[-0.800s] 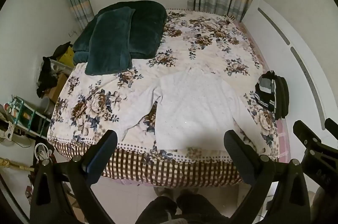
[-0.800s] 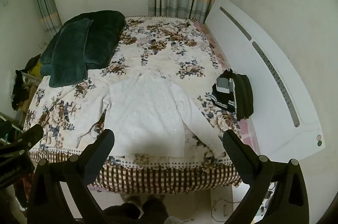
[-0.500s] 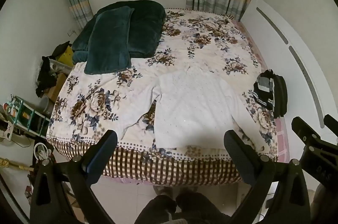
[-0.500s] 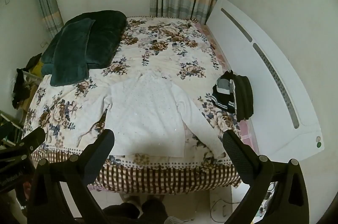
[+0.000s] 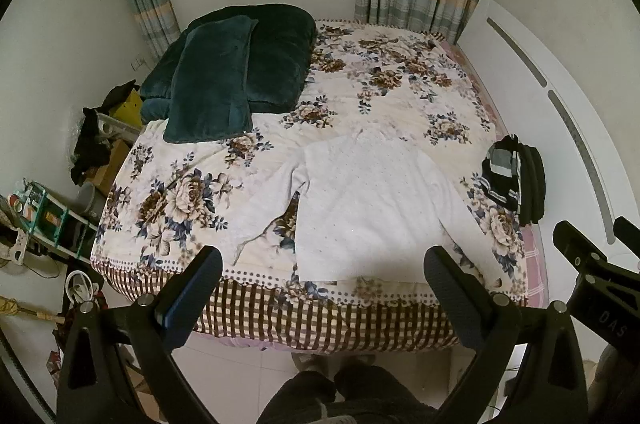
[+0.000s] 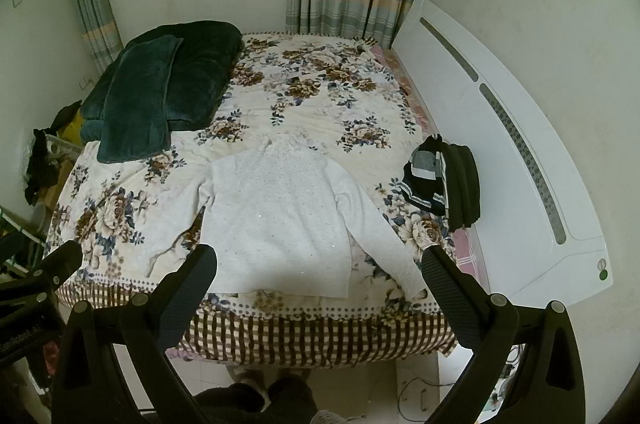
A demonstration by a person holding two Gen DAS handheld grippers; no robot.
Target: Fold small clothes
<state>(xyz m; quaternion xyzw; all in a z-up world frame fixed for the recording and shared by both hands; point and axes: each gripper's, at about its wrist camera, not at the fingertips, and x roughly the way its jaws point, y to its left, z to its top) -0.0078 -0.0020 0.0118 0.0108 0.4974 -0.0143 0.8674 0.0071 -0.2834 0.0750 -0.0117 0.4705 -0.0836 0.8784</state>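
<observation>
A small white long-sleeved sweater [image 5: 360,200] lies flat on the floral bedspread [image 5: 192,192] near the bed's front edge, sleeves spread out to both sides. It also shows in the right wrist view [image 6: 280,216]. My left gripper [image 5: 322,288] is open and empty, held above the front edge of the bed. My right gripper [image 6: 320,284] is open and empty, likewise held back from the sweater. Neither touches the cloth.
A dark green blanket and pillow [image 5: 236,72] lie at the bed's far left. A folded pile of black and striped clothes [image 5: 516,180] sits at the right edge, beside the white headboard [image 6: 500,144]. Clutter and a rack [image 5: 44,216] stand left of the bed.
Both views have shifted slightly, with the bed drifting a little down and toward the centre. The sweater has not moved and both grippers stay open.
</observation>
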